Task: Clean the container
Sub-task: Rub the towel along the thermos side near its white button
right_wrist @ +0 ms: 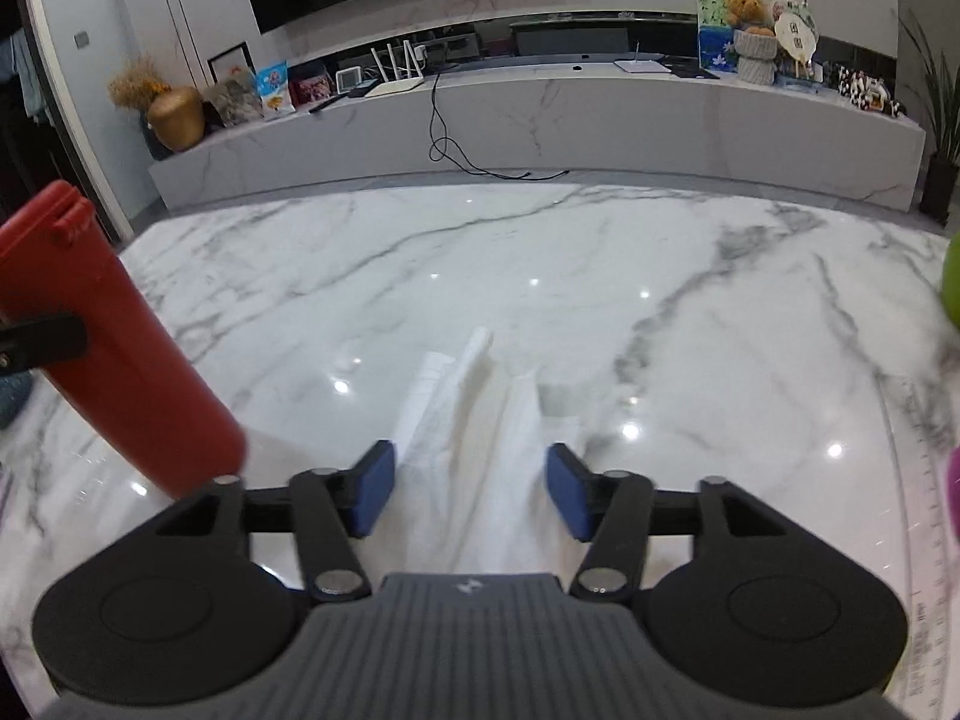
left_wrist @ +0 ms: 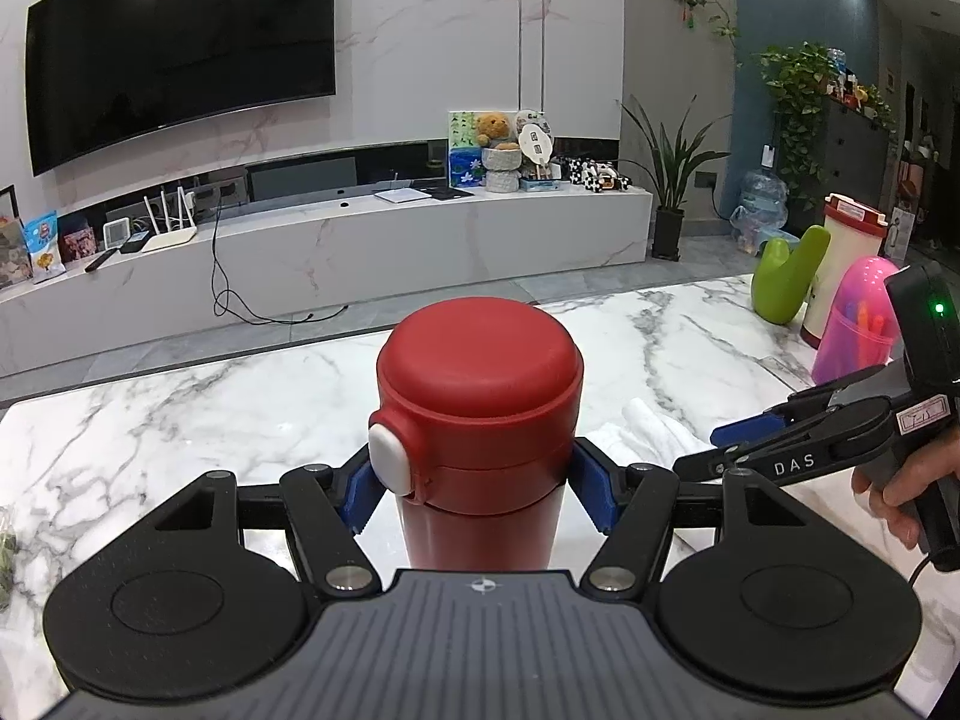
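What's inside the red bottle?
Nobody can see inside. The tall red bottle has its round red lid shut, with a white push button on the side. The left gripper squeezes the bottle's body. Whatever is in it stays hidden.

So we count one red flask (left_wrist: pixel 480 420), one crumpled white cloth (right_wrist: pixel 480 420), two grippers with two blue fingers (right_wrist: pixel 375 489) each, plus one green holder (left_wrist: pixel 786 276), one pink egg-shaped case (left_wrist: pixel 858 324) and one white jug (left_wrist: pixel 846 264) on the surface (right_wrist: pixel 540 276).
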